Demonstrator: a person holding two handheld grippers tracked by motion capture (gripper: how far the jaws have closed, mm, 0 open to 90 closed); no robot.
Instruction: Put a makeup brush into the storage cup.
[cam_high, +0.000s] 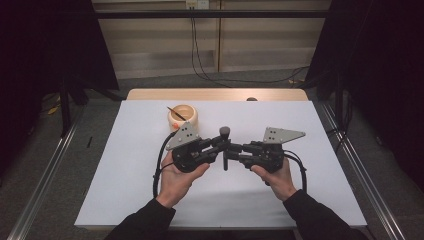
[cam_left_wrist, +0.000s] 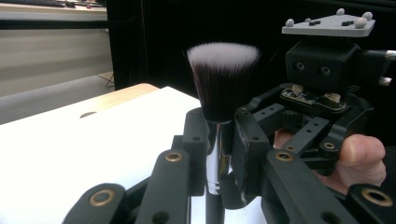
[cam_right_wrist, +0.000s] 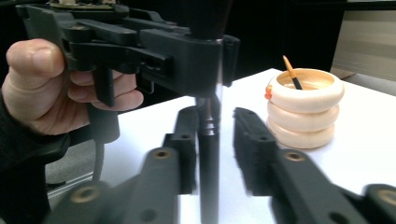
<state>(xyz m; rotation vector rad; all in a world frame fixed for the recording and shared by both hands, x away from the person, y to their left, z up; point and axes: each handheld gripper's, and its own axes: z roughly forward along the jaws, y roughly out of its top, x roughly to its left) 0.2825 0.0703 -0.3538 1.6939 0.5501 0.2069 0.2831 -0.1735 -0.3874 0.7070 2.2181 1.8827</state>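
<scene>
A: What sits left of centre in the high view?

B: The left gripper (cam_high: 220, 145), its jaws clamped on the shiny ferrule of a makeup brush (cam_high: 225, 145). The brush stands upright at the frame's middle, above the white worktop (cam_high: 125, 170).

A: And just above that, upper left of centre?

B: A cream ringed holder (cam_high: 183, 117) with a thin stick (cam_high: 176, 112) leaning inside.

A: Right of centre?

B: The right gripper (cam_high: 231, 152). Its jaws stand apart on either side of the brush's dark handle, not pressing it.
</scene>
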